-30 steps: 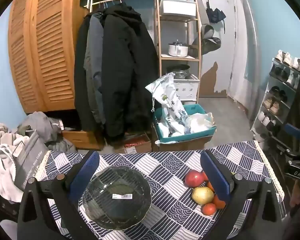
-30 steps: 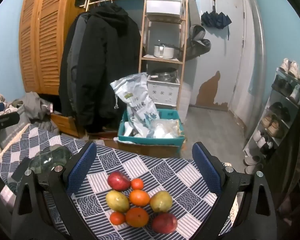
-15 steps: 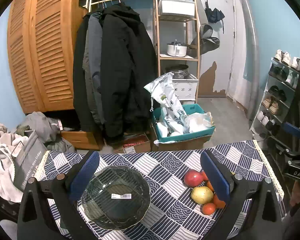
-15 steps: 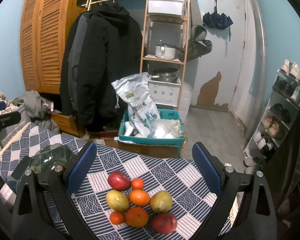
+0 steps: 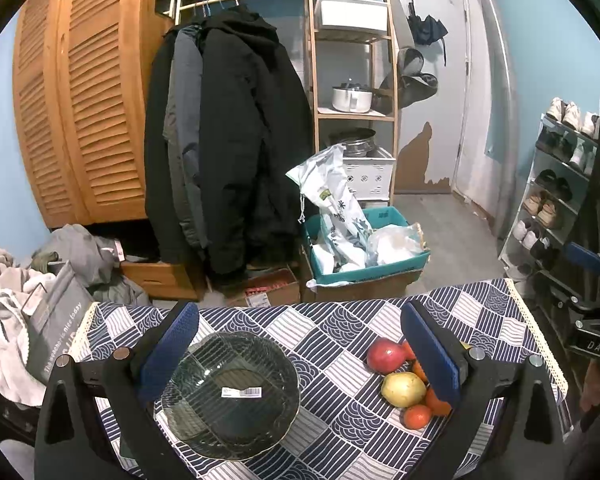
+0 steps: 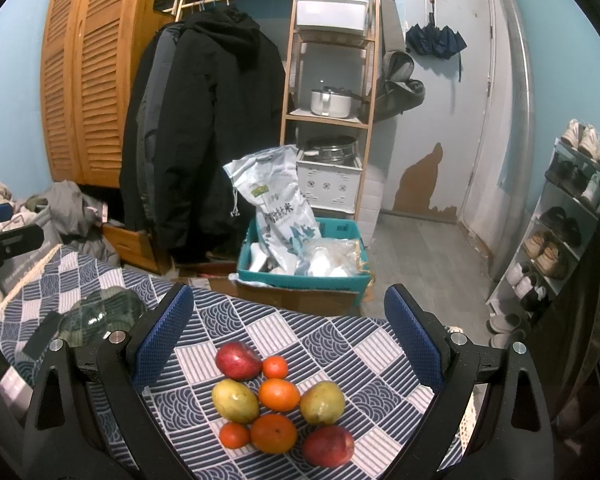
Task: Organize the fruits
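We are looking along our left gripper and right gripper — both showing black angular frames, blue textured pads and silver screws.

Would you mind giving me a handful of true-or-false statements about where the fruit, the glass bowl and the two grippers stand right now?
1. The glass bowl has no fruit in it. True.
2. The right gripper is shut on a red apple. False: its jaws stand wide open above the fruit pile, holding nothing.
3. Eight pieces of fruit lie on the tablecloth. True: two red, two yellow-green, four orange.
4. The left gripper grips the bowl's rim. False: it is open, with the bowl lying between its fingers, and no closed grip shows.
5. The fruits are scattered to the table's corners. False: they sit in one tight cluster, such as the red apple beside a small orange.
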Available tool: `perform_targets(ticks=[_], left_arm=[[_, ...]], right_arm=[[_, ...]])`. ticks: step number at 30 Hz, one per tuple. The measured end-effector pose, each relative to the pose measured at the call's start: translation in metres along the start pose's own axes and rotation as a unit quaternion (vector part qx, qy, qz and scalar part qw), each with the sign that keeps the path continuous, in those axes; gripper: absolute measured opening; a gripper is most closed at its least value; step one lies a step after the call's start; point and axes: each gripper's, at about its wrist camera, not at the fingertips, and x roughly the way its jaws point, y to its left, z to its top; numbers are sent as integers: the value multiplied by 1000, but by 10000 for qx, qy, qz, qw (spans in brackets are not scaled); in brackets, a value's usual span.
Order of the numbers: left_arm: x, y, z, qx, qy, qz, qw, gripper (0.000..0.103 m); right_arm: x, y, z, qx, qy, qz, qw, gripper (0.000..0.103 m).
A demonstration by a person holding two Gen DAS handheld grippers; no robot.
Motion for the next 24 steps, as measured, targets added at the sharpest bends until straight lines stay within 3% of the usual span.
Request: perform_targets(ticks=[24], left_arm=[[0, -1, -1, 14, 7, 16, 10000, 102]], right_arm=[[0, 3, 0, -10, 3, -7, 10000, 95]])
